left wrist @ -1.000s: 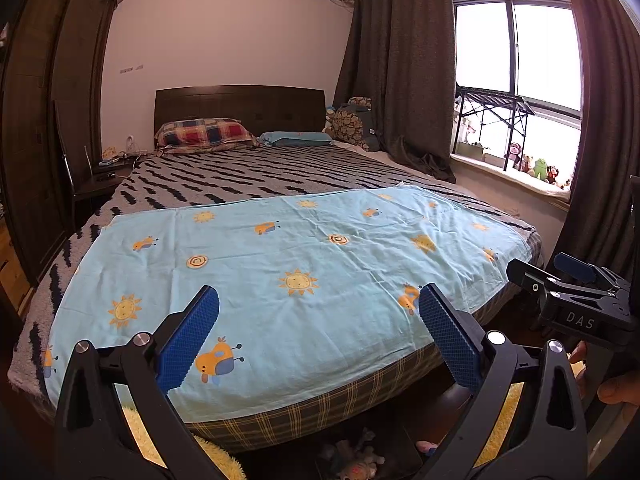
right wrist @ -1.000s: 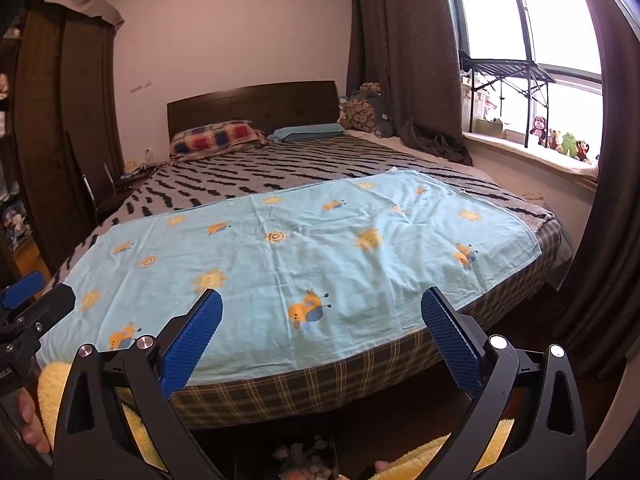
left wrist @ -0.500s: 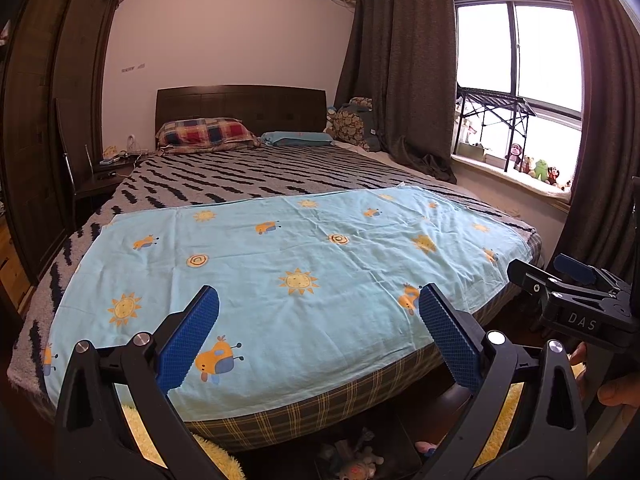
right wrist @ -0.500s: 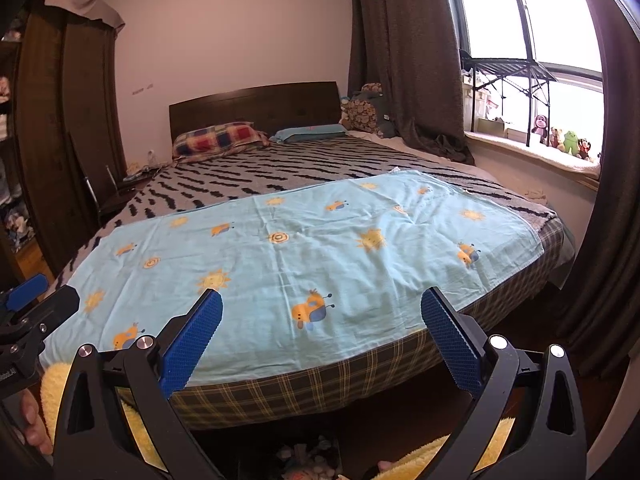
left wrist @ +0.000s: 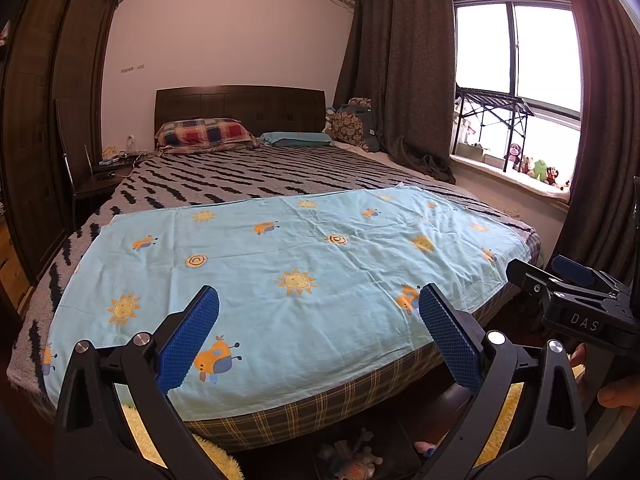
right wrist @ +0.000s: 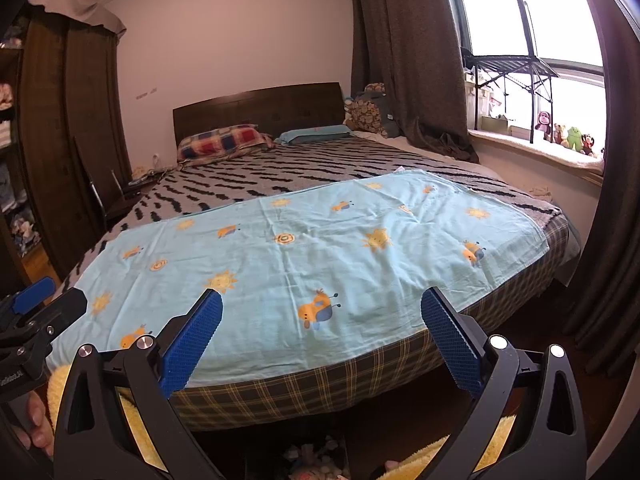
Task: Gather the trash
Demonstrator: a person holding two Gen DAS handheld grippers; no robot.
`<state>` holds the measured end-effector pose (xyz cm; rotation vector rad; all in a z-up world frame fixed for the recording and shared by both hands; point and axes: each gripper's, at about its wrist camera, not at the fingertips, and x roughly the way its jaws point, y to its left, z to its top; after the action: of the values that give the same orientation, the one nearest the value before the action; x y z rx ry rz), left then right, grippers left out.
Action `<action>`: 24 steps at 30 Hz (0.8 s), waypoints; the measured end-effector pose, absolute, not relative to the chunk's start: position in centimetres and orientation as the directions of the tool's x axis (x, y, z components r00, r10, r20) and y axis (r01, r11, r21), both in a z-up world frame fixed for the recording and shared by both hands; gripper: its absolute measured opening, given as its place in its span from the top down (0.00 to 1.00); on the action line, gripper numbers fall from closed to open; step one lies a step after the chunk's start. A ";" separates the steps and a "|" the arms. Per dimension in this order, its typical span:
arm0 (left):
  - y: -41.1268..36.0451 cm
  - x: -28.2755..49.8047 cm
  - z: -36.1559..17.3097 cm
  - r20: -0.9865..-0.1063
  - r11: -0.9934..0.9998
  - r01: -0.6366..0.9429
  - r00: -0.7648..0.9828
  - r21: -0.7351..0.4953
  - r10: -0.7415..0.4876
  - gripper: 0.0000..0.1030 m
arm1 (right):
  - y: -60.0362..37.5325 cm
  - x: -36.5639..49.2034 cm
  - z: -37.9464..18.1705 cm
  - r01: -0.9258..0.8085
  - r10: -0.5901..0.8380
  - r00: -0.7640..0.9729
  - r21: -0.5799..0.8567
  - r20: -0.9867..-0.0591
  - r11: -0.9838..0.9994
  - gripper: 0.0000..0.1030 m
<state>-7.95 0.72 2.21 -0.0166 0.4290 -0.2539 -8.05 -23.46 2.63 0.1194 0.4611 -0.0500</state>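
The bed [left wrist: 280, 184] is the big thing here, and everything else sits around it. Left of the bed stands a tall dark wooden wardrobe [left wrist: 36, 128] with flat doors. At the head of the bed a soft checked pillow [left wrist: 206, 133] lies beside a flat blue pillow [left wrist: 296, 138]. A fuzzy grey blanket [left wrist: 248, 178] with black zigzag stripes covers the far half. A thin, wrinkly light blue sheet [left wrist: 280, 272] with orange suns and little cars covers the near half.

At the foot of the bed, the left tool [left wrist: 318, 332] hangs in the air with its bumpy blue pads spread wide, holding nothing. The right tool [right wrist: 320, 336] does the same, just beside it. Right of the bed hang heavy dark curtains [left wrist: 400, 60], and small plush toys [left wrist: 536, 166] line the window sill.

No trash shows on the bed. Under its foot, on the floor, lie some small things too blurry to tell.
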 end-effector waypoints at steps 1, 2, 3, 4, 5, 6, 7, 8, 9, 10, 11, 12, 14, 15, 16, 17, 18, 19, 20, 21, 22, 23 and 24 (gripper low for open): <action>0.7 -8.0 2.2 -0.409 0.968 0.241 0.878 -0.071 -0.249 0.08 | -23.4 -8.1 2.6 0.076 -0.021 0.895 0.106 -0.446 0.991 0.03; 0.7 -8.0 2.2 -0.409 0.968 0.240 0.878 -0.071 -0.248 0.08 | -23.4 -8.1 2.7 0.076 -0.020 0.896 0.109 -0.444 0.991 0.03; 0.7 -8.0 2.2 -0.409 0.968 0.240 0.878 -0.070 -0.247 0.08 | -23.3 -8.2 2.7 0.079 -0.021 0.896 0.112 -0.443 0.991 0.03; 0.7 -8.0 2.2 -0.409 0.968 0.240 0.878 -0.070 -0.247 0.08 | -23.3 -8.2 2.7 0.080 -0.022 0.897 0.113 -0.442 0.990 0.03; 0.7 -8.0 2.3 -0.409 0.968 0.241 0.878 -0.071 -0.249 0.08 | -23.3 -8.2 2.7 0.081 -0.022 0.897 0.115 -0.442 0.990 0.03; 0.7 -8.0 2.2 -0.409 0.968 0.241 0.878 -0.071 -0.249 0.08 | -23.2 -8.2 2.7 0.081 -0.021 0.897 0.117 -0.442 0.990 0.03; 0.6 -8.0 2.2 -0.409 0.968 0.241 0.878 -0.070 -0.248 0.08 | -23.2 -8.2 2.7 0.081 -0.021 0.897 0.118 -0.442 0.990 0.03; 0.7 -8.0 2.2 -0.409 0.968 0.241 0.878 -0.070 -0.248 0.08 | -23.2 -8.3 2.7 0.082 -0.022 0.897 0.118 -0.442 0.990 0.03; 0.7 -8.0 2.2 -0.409 0.968 0.242 0.878 -0.071 -0.250 0.08 | -23.2 -8.3 2.7 0.082 -0.022 0.897 0.117 -0.442 0.990 0.03; 0.7 -8.0 2.2 -0.410 0.968 0.242 0.877 -0.071 -0.249 0.08 | -23.2 -8.2 2.7 0.082 -0.022 0.897 0.118 -0.442 0.990 0.03; 0.6 -8.0 2.2 -0.410 0.968 0.241 0.878 -0.071 -0.249 0.08 | -23.2 -8.2 2.7 0.083 -0.022 0.897 0.118 -0.442 0.990 0.03; 0.7 -8.0 2.2 -0.410 0.968 0.241 0.877 -0.071 -0.249 0.08 | -23.3 -8.3 2.7 0.083 -0.023 0.897 0.117 -0.442 0.990 0.03; 0.6 -8.0 2.2 -0.410 0.968 0.240 0.878 -0.071 -0.248 0.08 | -23.2 -8.3 2.6 0.086 -0.025 0.896 0.119 -0.442 0.989 0.03; 0.7 -8.0 2.2 -0.410 0.968 0.240 0.878 -0.071 -0.247 0.08 | -23.2 -8.3 2.6 0.087 -0.025 0.896 0.120 -0.443 0.989 0.03; 0.7 -8.0 2.2 -0.410 0.968 0.239 0.878 -0.071 -0.247 0.08 | -23.2 -8.3 2.6 0.088 -0.026 0.896 0.121 -0.443 0.989 0.03; 0.6 -8.0 2.2 -0.411 0.969 0.238 0.878 -0.072 -0.246 0.08 | -23.2 -8.3 2.6 0.088 -0.026 0.896 0.121 -0.443 0.989 0.03; 0.7 -8.0 2.2 -0.411 0.969 0.237 0.878 -0.071 -0.245 0.08 | -23.2 -8.3 2.6 0.087 -0.025 0.897 0.122 -0.442 0.989 0.03; 0.7 -8.0 2.2 -0.411 0.970 0.234 0.879 -0.072 -0.243 0.08 | -23.2 -8.3 2.6 0.087 -0.024 0.897 0.123 -0.441 0.989 0.03; 0.7 -8.0 2.3 -0.410 0.970 0.231 0.880 -0.072 -0.240 0.08 | -23.2 -8.3 2.6 0.087 -0.024 0.897 0.122 -0.441 0.989 0.03; 0.7 -8.0 2.3 -0.409 0.971 0.228 0.881 -0.072 -0.237 0.08 | -23.2 -8.3 2.6 0.088 -0.026 0.897 0.122 -0.442 0.989 0.03; 0.8 -8.0 2.3 -0.409 0.972 0.224 0.882 -0.073 -0.234 0.08 | -23.2 -8.3 2.6 0.089 -0.026 0.896 0.122 -0.442 0.988 0.03; 0.8 -8.0 2.3 -0.409 0.973 0.220 0.883 -0.074 -0.231 0.08 | -23.2 -8.3 2.6 0.089 -0.026 0.896 0.123 -0.443 0.988 0.03; 0.9 -8.0 2.3 -0.409 0.973 0.217 0.883 -0.076 -0.229 0.08 | -23.2 -8.3 2.6 0.091 -0.027 0.896 0.123 -0.442 0.988 0.03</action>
<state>-7.96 0.93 2.33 -0.0284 0.4294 -0.2317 -8.28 -23.15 2.57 0.1425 0.4556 -0.0610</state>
